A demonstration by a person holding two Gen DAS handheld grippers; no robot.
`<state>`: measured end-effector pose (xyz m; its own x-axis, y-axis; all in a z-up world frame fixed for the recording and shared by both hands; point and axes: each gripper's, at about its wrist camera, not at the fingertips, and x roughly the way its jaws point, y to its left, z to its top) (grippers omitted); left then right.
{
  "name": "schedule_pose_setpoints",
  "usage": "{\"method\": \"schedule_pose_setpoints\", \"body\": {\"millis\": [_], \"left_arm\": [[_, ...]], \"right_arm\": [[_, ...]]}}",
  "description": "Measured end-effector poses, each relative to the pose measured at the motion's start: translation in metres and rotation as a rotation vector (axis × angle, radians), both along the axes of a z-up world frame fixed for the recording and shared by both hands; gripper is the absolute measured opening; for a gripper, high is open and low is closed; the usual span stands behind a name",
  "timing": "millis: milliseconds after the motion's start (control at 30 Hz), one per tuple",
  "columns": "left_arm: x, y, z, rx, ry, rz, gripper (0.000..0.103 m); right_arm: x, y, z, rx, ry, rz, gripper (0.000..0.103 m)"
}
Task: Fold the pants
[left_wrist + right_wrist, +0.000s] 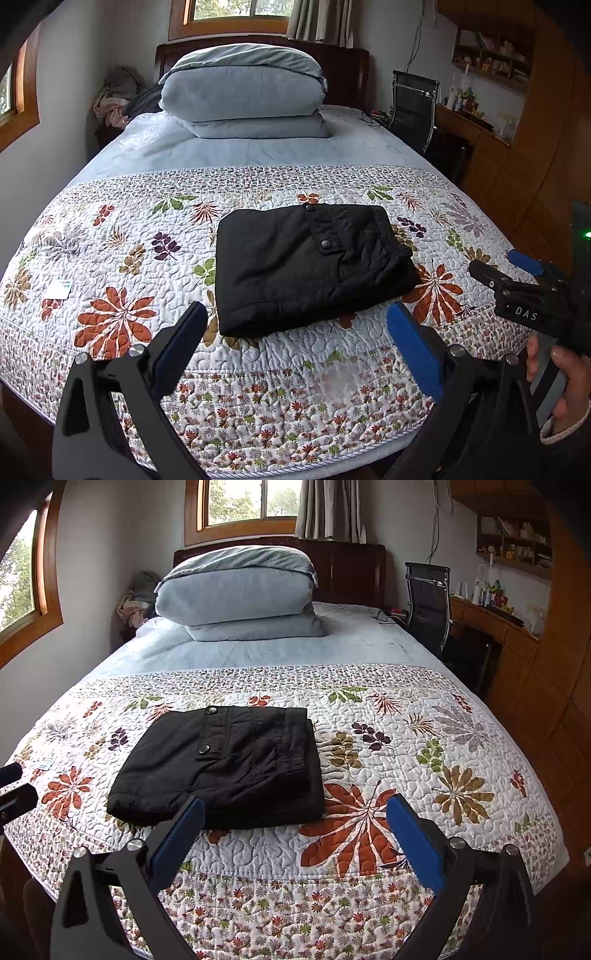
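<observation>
Black pants (303, 266) lie folded into a compact rectangle on the floral quilt (122, 258), a snap pocket flap on top. In the right wrist view the pants (225, 764) sit left of centre. My left gripper (295, 332) hovers open just short of the pants' near edge, nothing between its blue pads. My right gripper (295, 819) is open too, its left pad over the pants' near edge, not touching. The right gripper (517, 273) also shows at the right of the left wrist view, held by a hand (565, 391).
Folded light blue duvets (243, 92) are stacked at the head of the bed. A black chair (413, 107) and a wooden desk (476, 129) stand to the right. A small white label (61, 288) lies on the quilt at left.
</observation>
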<state>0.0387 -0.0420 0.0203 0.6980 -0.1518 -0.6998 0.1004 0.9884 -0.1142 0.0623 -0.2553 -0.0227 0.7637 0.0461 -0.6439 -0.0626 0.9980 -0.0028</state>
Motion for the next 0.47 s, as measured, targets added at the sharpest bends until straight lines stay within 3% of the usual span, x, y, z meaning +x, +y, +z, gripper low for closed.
{"method": "schedule_pose_setpoints", "body": {"millis": [467], "left_arm": [[0.0030, 0.0003, -0.0031, -0.017, 0.030, -0.001, 0.097]], "right_arm": [[0.0001, -0.0027, 0.0003, 0.011, 0.003, -0.005, 0.100]]}}
